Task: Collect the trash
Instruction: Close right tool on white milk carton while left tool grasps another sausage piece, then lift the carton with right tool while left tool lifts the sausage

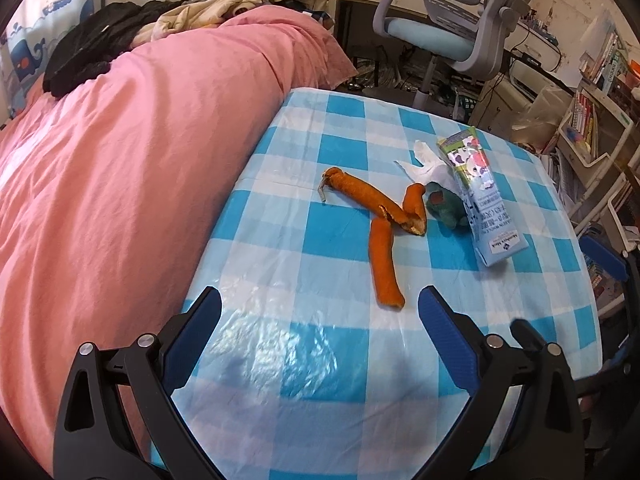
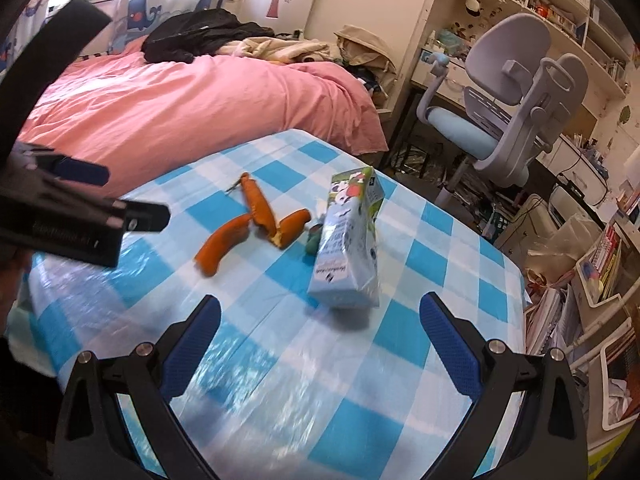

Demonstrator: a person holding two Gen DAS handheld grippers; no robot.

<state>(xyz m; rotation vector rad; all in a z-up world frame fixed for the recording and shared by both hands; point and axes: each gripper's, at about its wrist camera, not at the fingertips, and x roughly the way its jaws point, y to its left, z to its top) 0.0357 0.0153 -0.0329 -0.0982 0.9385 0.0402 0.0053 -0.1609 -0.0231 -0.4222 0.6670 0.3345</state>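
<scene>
An orange peel (image 1: 382, 226) in long curled strips lies on the blue-and-white checked tablecloth (image 1: 320, 360). Right of it lie a crumpled white tissue (image 1: 424, 162), a dark green scrap (image 1: 444, 206) and a light blue milk carton (image 1: 478, 196) on its side. My left gripper (image 1: 320, 308) is open and empty, just short of the peel's near end. In the right wrist view the peel (image 2: 248, 232) and the carton (image 2: 348, 248) lie ahead of my open, empty right gripper (image 2: 320, 316). The left gripper's side (image 2: 80, 208) shows at that view's left edge.
A bed with a pink cover (image 1: 140, 140) runs along the table's left side, with dark clothes (image 1: 100, 44) piled on it. A grey and blue desk chair (image 2: 500, 120) stands beyond the table. Shelves with books and boxes (image 2: 592, 280) crowd the right.
</scene>
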